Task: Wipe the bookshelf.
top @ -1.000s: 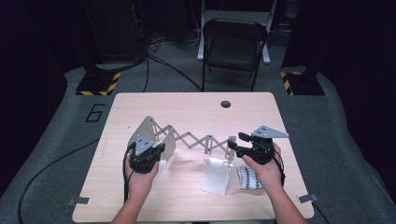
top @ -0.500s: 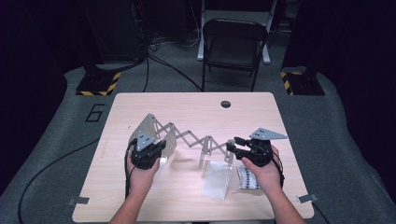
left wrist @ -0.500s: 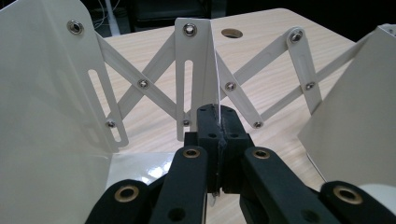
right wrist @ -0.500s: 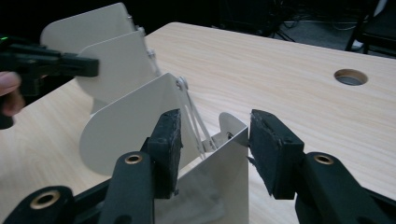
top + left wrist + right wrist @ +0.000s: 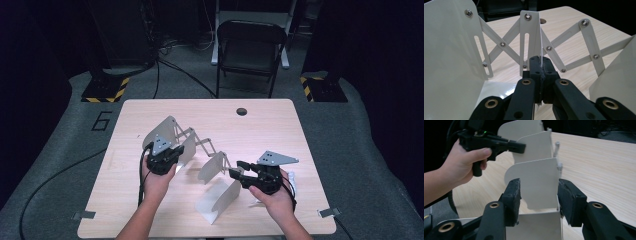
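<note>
Seemingly half-collapsed, the white metal accordion file rack (image 5: 200, 155) stands mid-tabletop (image 5: 280, 125). Left gripper (image 5: 541, 65) is clenched on a divider's edge; right gripper (image 5: 537, 195) straddles another, jaws apart. Further folding probably remains.

Light wood worktop (image 5: 280, 125) with a round hole (image 5: 242, 111) near the far edge. Tape tabs (image 5: 83, 215) at both near corners. Black folding chair (image 5: 248, 47) behind it on grey floor (image 5: 360, 150). Hazard-striped bases (image 5: 104, 91) on either side. Number 6 (image 5: 102, 120) on floor, left. Cables (image 5: 176, 70) run across the floor.
</note>
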A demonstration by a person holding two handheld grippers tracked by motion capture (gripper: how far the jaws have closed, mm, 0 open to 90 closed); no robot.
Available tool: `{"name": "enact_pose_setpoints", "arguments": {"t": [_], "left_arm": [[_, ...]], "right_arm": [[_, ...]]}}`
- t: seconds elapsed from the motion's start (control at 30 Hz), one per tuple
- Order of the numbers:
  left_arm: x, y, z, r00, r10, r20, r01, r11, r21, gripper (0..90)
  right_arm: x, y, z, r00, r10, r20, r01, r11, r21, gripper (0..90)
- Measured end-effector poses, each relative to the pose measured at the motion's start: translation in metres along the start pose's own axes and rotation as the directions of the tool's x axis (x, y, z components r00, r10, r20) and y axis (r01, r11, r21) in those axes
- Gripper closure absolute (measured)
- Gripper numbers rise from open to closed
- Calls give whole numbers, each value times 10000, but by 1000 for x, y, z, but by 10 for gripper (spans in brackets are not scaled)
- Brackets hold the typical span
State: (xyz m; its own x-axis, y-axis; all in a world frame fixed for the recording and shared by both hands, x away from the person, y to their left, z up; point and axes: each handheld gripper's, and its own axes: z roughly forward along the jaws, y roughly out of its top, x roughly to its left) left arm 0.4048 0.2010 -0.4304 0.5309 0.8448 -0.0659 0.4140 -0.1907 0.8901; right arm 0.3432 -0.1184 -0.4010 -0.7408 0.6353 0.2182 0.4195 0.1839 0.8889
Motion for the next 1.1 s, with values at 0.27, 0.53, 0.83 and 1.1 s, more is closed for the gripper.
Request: {"name": "enact_pose_setpoints", "arguments": {"t": [0.27,0.53,0.83,1.1], "left_arm": [[-7,9,15,9993,-126,352,121,9998,137,883],[0,6,10,9965,-813,215,811,9967,87,818],[-1,8,2,9971,-746,135,745,9972,79,769],[-4,12,6,9988,-301,381,290,9991,293,863]], "right_arm": [[8,-4,3,9997,211,-85,-210,9998,40,541],[8,-3,-3,10000,34,-34,-35,9998,-201,473],[-4,-6,-24,9997,89,-229,-99,9991,-418,403],[-3,-17,-20,9931,-197,-1157,197,9998,-10,363]]}}
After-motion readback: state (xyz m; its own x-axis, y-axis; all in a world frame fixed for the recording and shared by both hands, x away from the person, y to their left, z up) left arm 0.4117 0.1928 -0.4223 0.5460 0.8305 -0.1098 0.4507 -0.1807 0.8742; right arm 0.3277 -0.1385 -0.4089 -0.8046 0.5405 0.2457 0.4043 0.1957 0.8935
